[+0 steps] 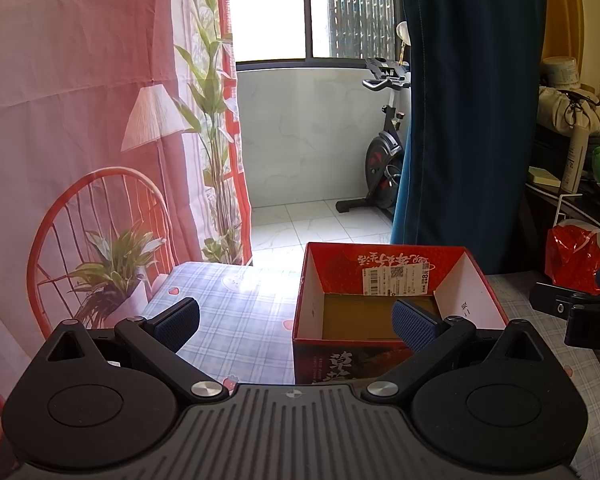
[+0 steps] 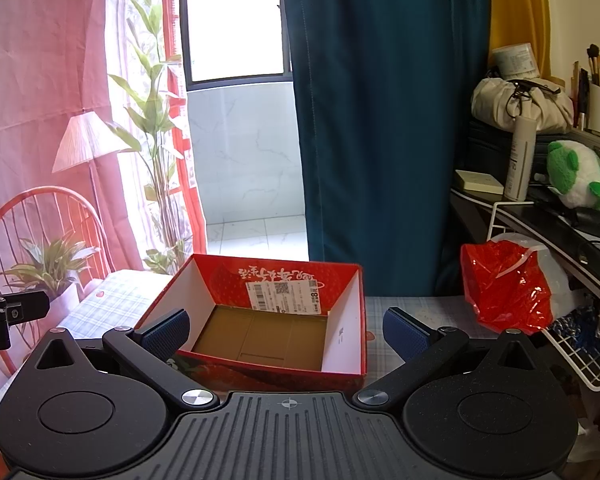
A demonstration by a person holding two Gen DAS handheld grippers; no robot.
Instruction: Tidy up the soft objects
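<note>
Box (image 2: pixel 342 336) empty; brown floor bare.

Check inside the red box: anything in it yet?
Nothing visible inside the red box: bare brown floor, white side walls, and a white shipping label on the far inner wall. The right gripper's finger covers the near left corner.

Ahead of my tongs, daylight is pouring through a window (image 1: pixel 276 8) onto a white tiled floor (image 1: pixel 300 220). A teal curtain (image 2: pixel 380 120) is hanging right of it, a printed pink backdrop (image 1: pixel 80 100) to the left, and an exercise bike (image 1: pixel 384 152) is standing beyond.
</note>
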